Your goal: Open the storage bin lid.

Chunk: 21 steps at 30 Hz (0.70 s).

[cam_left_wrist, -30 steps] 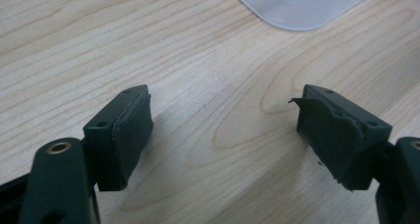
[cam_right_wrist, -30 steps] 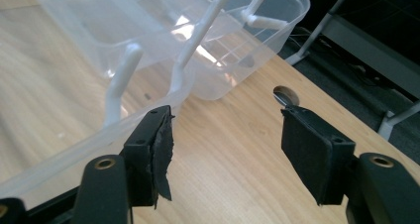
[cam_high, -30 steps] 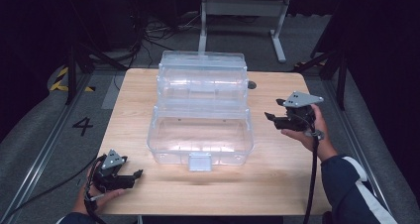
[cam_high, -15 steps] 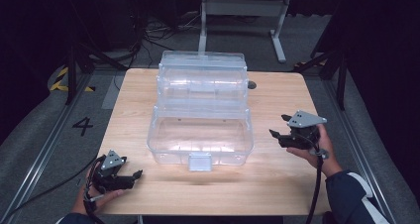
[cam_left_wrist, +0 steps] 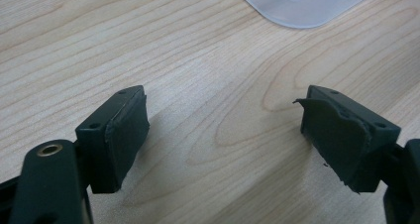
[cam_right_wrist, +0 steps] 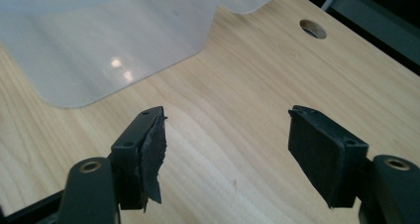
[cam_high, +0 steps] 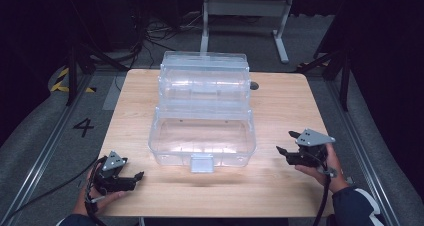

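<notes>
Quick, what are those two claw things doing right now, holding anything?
Left gripper: open, holding nothing.
Right gripper: open, holding nothing, fingers just opening wider.

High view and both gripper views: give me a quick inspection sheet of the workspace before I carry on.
Surface: wooden table, with a round hole near the far edge.
Job's things: clear plastic box at mid-table, latch tab facing the person.
Clutter: nothing seen.
Grippers: left hand-held gripper open, empty, low at the near left corner; right hand-held gripper open, empty, right of the box, jaws just opening.
Cables: one trails from each gripper; more on the floor behind.
Surroundings: dark; grey floor, metal stand.
</notes>
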Motion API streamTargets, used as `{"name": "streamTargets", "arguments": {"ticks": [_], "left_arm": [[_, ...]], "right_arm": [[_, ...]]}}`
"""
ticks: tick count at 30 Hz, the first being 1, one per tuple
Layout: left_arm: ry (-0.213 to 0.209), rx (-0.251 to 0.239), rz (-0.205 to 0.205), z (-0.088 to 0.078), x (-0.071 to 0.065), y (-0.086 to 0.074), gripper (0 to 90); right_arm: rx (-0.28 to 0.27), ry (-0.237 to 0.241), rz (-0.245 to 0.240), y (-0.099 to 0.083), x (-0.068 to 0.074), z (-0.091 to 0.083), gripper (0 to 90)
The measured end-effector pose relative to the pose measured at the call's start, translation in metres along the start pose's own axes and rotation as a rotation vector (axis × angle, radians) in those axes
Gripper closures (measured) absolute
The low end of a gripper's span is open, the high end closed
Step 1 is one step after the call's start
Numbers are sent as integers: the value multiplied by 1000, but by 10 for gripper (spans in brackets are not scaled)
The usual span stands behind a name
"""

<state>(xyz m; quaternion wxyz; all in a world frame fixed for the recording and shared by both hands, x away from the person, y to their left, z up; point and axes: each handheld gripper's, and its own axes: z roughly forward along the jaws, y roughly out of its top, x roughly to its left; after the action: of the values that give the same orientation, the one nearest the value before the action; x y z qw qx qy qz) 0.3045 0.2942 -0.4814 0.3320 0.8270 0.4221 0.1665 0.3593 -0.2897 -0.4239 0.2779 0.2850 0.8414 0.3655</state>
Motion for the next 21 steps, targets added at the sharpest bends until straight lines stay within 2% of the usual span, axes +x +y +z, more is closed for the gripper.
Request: {"name": "streamTargets", "arguments": {"ticks": [5,9,11,12,13,17,21], "left_arm": [[2,1,2,0,0,0,178],[-5,10,5,0,0,1,166],[-3,10,9,1,1,1,162],[-4,12,10,1,1,1,158],[-6,15,10,1,1,1,157],[-6,5,9,2,1,2,145],[-8,7,10,3,1,2,136]], "right_arm": [[13,1,45,-25,7,-4,300],[47,31,123,-47,8,-8,274],[55,36,143,-51,8,-9,265],[72,38,185,-59,8,-10,255],[80,44,200,-62,8,-11,243],[106,44,220,-70,9,-10,234],[140,31,236,-76,9,-6,175]]}}
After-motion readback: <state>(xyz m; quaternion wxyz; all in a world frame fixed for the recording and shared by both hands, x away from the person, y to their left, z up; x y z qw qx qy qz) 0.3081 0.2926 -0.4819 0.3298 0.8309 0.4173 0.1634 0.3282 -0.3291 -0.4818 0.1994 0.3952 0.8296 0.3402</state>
